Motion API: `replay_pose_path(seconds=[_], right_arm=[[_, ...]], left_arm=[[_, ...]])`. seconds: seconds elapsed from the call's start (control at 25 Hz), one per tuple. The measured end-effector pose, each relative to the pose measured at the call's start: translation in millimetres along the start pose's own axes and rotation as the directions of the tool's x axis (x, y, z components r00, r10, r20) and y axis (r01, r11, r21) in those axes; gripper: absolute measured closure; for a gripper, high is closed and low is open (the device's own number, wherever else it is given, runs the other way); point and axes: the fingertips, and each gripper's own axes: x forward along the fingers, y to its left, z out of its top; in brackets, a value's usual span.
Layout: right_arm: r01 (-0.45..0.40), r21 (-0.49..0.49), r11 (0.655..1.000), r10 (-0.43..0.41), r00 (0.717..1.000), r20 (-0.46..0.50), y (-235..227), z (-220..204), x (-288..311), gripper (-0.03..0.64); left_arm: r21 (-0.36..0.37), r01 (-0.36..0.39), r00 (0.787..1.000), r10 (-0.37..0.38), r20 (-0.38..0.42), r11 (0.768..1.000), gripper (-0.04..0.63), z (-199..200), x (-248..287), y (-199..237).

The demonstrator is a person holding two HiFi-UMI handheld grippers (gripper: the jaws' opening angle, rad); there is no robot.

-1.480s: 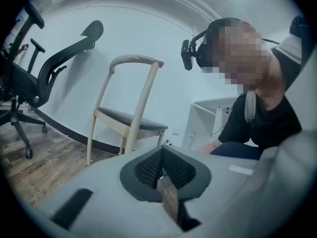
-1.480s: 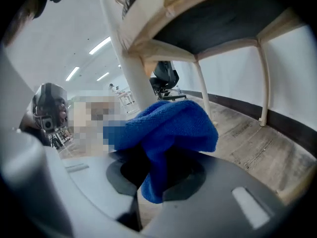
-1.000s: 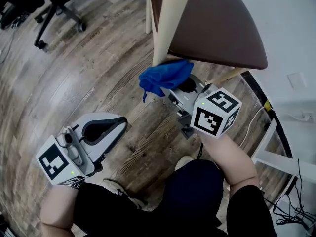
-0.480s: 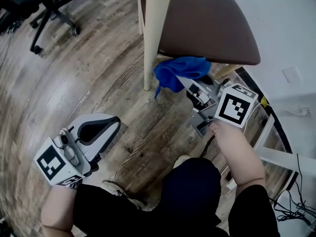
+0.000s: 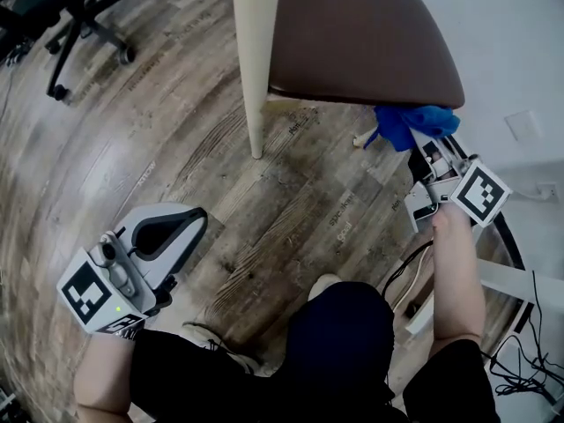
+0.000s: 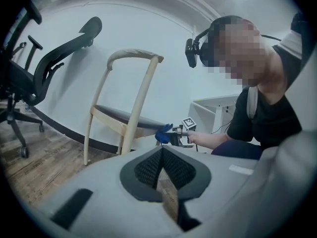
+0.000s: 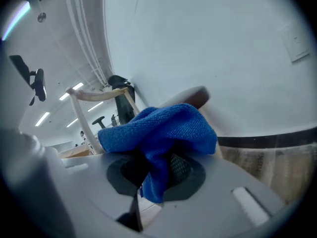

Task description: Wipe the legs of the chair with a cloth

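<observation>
The chair has a brown seat (image 5: 361, 33) and cream wooden legs; its near leg (image 5: 251, 69) stands upper middle in the head view. My right gripper (image 5: 418, 143) is shut on a bunched blue cloth (image 5: 408, 122), held at the seat's right edge beside a slanted leg (image 5: 364, 138). The cloth (image 7: 161, 128) fills the right gripper view, spilling over the jaws of the right gripper (image 7: 151, 175). My left gripper (image 5: 196, 217) hangs low at the left over the floor, shut and holding nothing, far from the chair. The left gripper view shows the whole chair (image 6: 124, 118) and the cloth (image 6: 163, 133).
A black office chair (image 5: 84, 11) stands at the upper left on the wood floor (image 5: 159, 148). At the right are a white wall with a black baseboard (image 5: 507, 236), a white furniture frame (image 5: 511, 282) and cables with a power strip (image 5: 414, 314). The person's legs fill the bottom.
My right gripper carried the blue cloth to the right, from the near leg to the leg under the seat's right edge. The left gripper hardly moved.
</observation>
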Motion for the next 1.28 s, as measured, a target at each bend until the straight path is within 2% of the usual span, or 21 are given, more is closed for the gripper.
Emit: replay_pose_path(seconds=[0.16,0.36,0.48,0.6,0.76,1.0,1.28], right_arm=[[0.044,0.055,0.997,-0.047,0.998,0.046,-37,17,-14,0.551],[0.02,0.028,0.999,-0.02,1.0,0.022,-44,14,-12,0.552],[0.008,0.045,0.999,-0.009,1.0,0.014,-50,4,-9,0.552],[0.011,0.072,0.997,-0.011,1.0,-0.003,-63,-12,-3,0.552],[0.08,0.091,0.993,-0.076,0.996,-0.051,-95,-41,3,0.552],[0.127,0.182,0.975,-0.11,0.989,-0.103,-133,-90,20,0.552],[0.204,0.213,0.956,-0.164,0.968,-0.192,-179,-152,40,0.551]], left_arm=[[-0.007,0.0,1.0,-0.001,-0.014,1.0,0.597,-4,4,2],[-0.013,-0.004,1.0,0.004,-0.027,1.0,0.597,-7,9,6],[-0.016,-0.006,0.999,0.005,-0.033,1.0,0.597,-10,11,7],[-0.018,-0.009,0.999,0.008,-0.043,1.0,0.598,-13,13,8],[-0.026,-0.018,0.998,0.017,-0.054,0.999,0.597,-17,13,12],[-0.033,-0.038,0.997,0.036,-0.065,0.999,0.597,-21,12,18],[-0.044,-0.067,0.994,0.063,-0.088,0.997,0.597,-29,9,27]])
